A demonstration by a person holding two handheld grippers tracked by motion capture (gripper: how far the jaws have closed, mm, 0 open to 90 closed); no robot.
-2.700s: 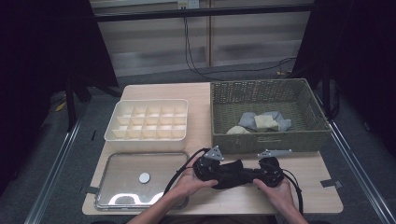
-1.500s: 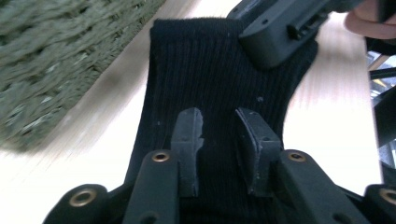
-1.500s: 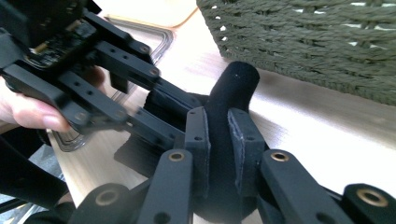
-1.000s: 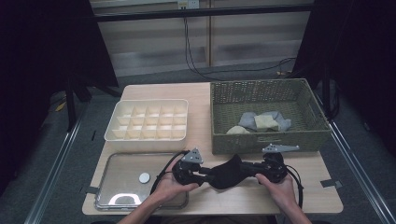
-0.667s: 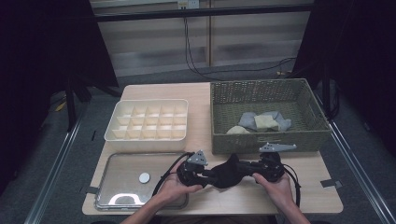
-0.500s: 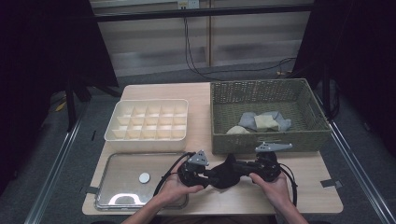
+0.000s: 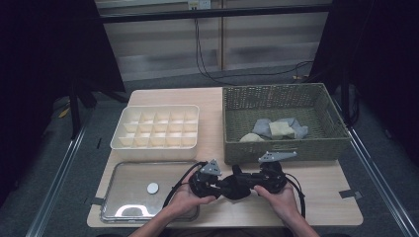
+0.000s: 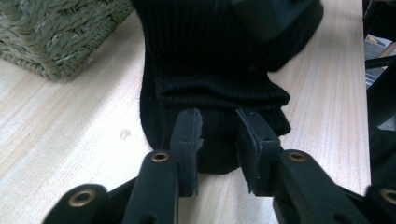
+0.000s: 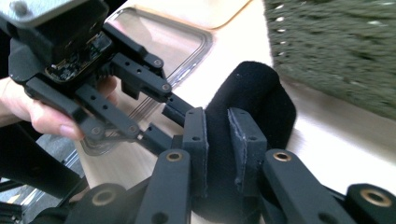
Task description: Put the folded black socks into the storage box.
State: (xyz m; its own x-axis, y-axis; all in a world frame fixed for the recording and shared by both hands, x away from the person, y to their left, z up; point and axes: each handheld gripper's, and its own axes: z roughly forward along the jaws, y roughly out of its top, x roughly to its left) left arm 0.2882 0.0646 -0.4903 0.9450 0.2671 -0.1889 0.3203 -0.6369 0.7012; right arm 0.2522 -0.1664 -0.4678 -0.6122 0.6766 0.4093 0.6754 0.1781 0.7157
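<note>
Starting with the wooden table [image 7: 212, 106], we see the work laid out in reach: a woven basket [image 7: 284, 143] at the far right with pale folded cloths [image 7: 279, 129] in it, a white compartment tray [image 7: 157, 129] at the far left, all its cells bare, and a clear lid [image 7: 129, 190] lying flat at the near left with a small round disc [image 7: 152, 187] on it. Between our hands, on the near edge just in front of the basket, lies a black sock [image 7: 236, 186], and we judge it is held at both ends so it can be folded or rolled before going into a cell. Our left gripper [image 7: 213, 183] has its jaws a narrow gap apart around the ribbed cuff end; they have just been closing further, with the sock between them, and the pads seem to pinch the fabric. Our right gripper [image 7: 257, 181] stands likewise narrowly parted, clamped on the other end of the sock, which bulges up in a rounded fold beyond its pads [image 9: 246, 140], seemingly bunched by the two grippers coming together.
</note>
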